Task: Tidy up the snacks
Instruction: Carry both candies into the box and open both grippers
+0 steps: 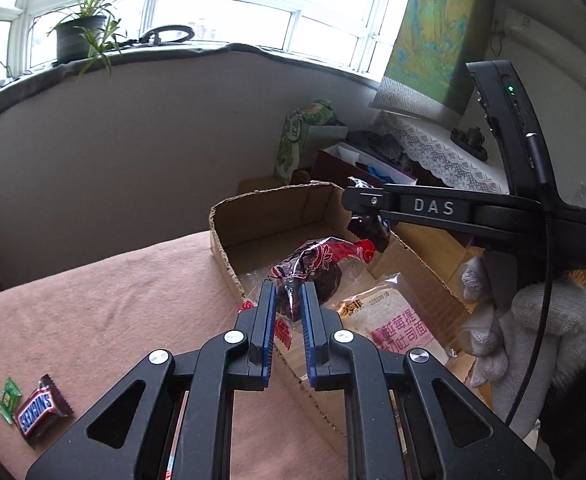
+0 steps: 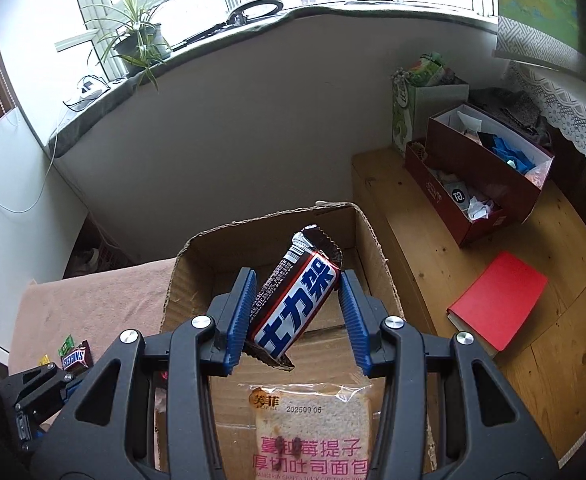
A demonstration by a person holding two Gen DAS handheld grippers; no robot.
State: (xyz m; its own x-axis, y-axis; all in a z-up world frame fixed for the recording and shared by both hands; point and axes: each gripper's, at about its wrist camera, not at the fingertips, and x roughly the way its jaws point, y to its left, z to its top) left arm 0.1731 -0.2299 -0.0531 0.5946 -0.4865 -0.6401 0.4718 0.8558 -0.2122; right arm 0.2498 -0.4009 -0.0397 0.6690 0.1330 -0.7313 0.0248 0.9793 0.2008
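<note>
Centrally, open brown cardboard box (image 2: 377, 248) holds packaged sliced bread (image 2: 313, 432). Above it, right hand-held gripper (image 2: 299, 312) part-open, clamping brown Snickers bar (image 2: 297, 304); left hand-held gripper (image 1: 287, 320) closed, pinching clear red-printed snack wrapper (image 1: 309, 268).

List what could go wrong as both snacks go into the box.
The left tongs pinch only the clear wrapper of the dark snack, so it might slip out early. The bar sits tilted in the right tongs and could twist loose. Both hang over the bread in the box and may land on it.
</note>
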